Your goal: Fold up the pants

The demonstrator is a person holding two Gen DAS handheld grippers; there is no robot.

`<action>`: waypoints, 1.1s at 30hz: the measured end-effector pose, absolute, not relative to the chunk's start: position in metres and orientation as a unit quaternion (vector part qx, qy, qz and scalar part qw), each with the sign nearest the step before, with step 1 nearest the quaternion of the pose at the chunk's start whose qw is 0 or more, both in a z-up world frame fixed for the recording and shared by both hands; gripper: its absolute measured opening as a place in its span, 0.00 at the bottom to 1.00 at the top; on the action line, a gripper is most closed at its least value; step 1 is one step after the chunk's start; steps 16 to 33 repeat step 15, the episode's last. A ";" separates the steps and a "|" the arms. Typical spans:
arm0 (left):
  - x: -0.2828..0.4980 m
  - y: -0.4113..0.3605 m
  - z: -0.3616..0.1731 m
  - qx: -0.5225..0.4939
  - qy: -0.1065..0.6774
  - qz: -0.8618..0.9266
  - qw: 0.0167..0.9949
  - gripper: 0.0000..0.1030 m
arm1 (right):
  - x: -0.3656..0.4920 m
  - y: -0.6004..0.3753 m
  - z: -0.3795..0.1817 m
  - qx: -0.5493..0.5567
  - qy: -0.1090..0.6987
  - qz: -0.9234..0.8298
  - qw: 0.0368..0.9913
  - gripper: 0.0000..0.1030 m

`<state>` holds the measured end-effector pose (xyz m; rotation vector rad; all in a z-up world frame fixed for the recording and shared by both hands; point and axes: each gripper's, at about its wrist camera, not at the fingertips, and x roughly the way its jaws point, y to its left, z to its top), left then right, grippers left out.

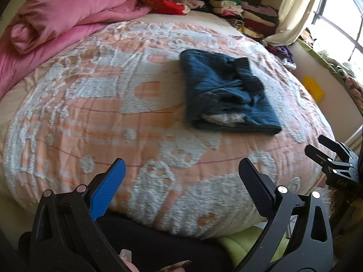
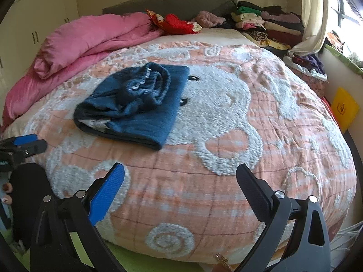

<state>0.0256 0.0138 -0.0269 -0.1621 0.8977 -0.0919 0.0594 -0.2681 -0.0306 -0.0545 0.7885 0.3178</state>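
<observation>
Dark blue pants (image 1: pixel 226 90) lie folded into a compact rectangle on the peach and white bedspread (image 1: pixel 90 113), with the ribbed waistband bunched on top. The right wrist view shows the same pants (image 2: pixel 133 106) left of centre. My left gripper (image 1: pixel 181 172) hovers open over the near edge of the bed, well short of the pants, nothing between its fingers. My right gripper (image 2: pixel 180 176) is open too, held above the bed's near edge, empty. Each gripper appears at the edge of the other's view: the right gripper (image 1: pixel 317 145) and the left gripper (image 2: pixel 34 142).
A pink duvet (image 1: pixel 56 22) is heaped at the bed's far left. Stacked clothes (image 1: pixel 249 11) and a red garment (image 1: pixel 168 3) sit by the headboard. A yellow object (image 2: pixel 344 108) leans on the right wall under the window. A person's dark-clad legs (image 1: pixel 158 244) are below.
</observation>
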 end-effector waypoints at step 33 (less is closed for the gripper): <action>0.140 0.221 -0.048 -0.149 0.455 0.182 0.859 0.91 | 0.218 -0.430 -0.043 0.005 0.403 -0.023 0.915 0.96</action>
